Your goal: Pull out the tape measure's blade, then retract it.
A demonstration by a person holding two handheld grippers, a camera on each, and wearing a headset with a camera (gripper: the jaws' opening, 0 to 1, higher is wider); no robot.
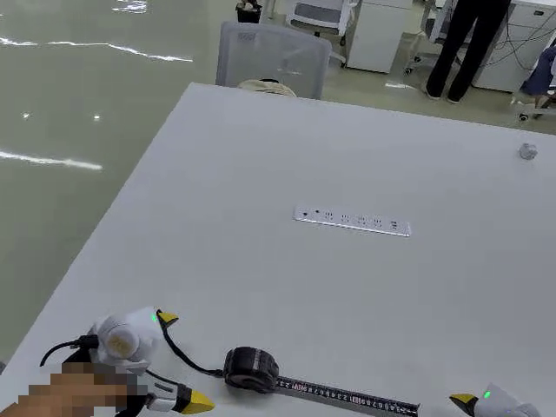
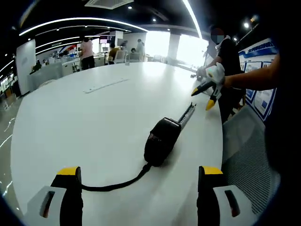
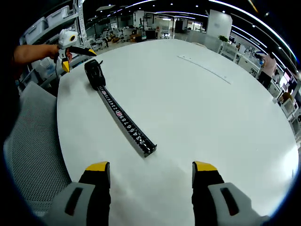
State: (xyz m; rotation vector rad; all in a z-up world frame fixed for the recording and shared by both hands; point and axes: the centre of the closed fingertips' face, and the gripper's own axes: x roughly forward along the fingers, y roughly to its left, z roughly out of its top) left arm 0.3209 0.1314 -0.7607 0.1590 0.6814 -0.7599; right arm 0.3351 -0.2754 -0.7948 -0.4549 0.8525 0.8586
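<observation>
Nearest the person, at about 7 o'clock in the head view, the left gripper [image 1: 182, 360] sat low over the white table [image 1: 261, 174]. Its yellow-tipped jaws were spread wide and clasped nothing. A thin black strap [image 2: 117, 184] trailed across the tabletop from the tape measure [image 1: 252, 369] toward one of those jaws; whether it touched the jaw could not be told.

The tape measure's black body lay on the table at 6 o'clock of the head view, just beside the left gripper on its 3 o'clock side. Its blade [image 1: 347, 398] was drawn out and lay flat on the surface, running toward 4 o'clock.

In the right gripper view, the right gripper [image 3: 151, 165] was likewise unclenched, its jaws far apart with nothing between them. The blade's hooked end rested on the table just ahead of them, at 12 o'clock, clear of both jaws. From there the blade ran off toward 11 o'clock to the tape measure's body.

Farther out in the head view, a flat white power strip [image 1: 352, 221] lay at 1 o'clock from the tape measure, well apart from it. A small grey round object [image 1: 527, 152] sat at 2 o'clock near the table's side. Beyond the far edge stood a grey mesh chair [image 1: 272, 56] at 12 o'clock and a person in dark trousers [image 1: 465, 43] at 1 o'clock.
</observation>
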